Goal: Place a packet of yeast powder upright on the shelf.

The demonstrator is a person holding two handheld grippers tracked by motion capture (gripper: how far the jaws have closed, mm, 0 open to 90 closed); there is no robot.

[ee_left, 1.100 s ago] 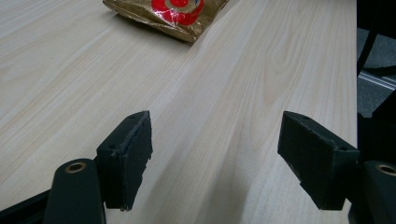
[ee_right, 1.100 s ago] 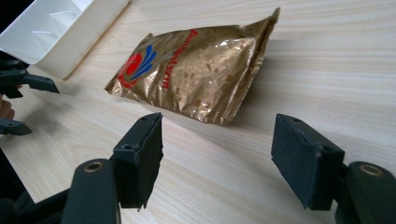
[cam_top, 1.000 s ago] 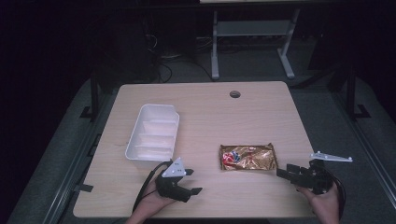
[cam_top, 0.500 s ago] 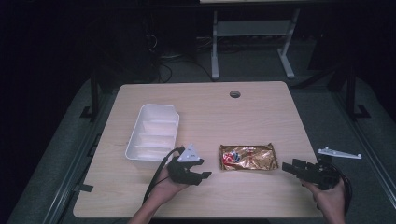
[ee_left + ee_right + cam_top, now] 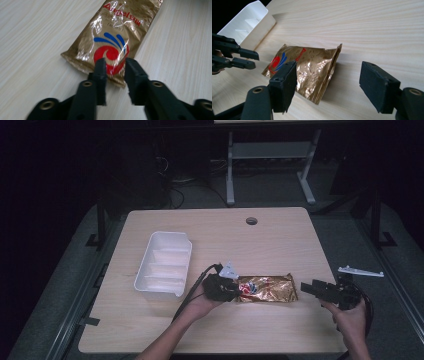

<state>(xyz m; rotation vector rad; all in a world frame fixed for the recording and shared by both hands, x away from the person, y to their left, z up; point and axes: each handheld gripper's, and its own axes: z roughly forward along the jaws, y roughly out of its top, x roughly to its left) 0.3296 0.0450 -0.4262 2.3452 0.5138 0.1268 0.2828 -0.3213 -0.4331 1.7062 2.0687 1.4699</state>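
A gold foil packet (image 5: 266, 288) lies flat on the worktop (image 5: 280, 240), toward the front edge and a little right of the middle. A white tray (image 5: 165, 266) with inner dividers stands well to its left, nearer the left edge. The left gripper (image 5: 115, 68) sits at the packet's left end, its jaws a narrow gap apart with the tips over the red and blue swirl; they are not clamped on the foil. The right gripper (image 5: 329, 82) is near the front right corner, just off the packet's right end, jaws spread wide and holding nothing. In the right gripper view the packet's near edge curls up off the wood.
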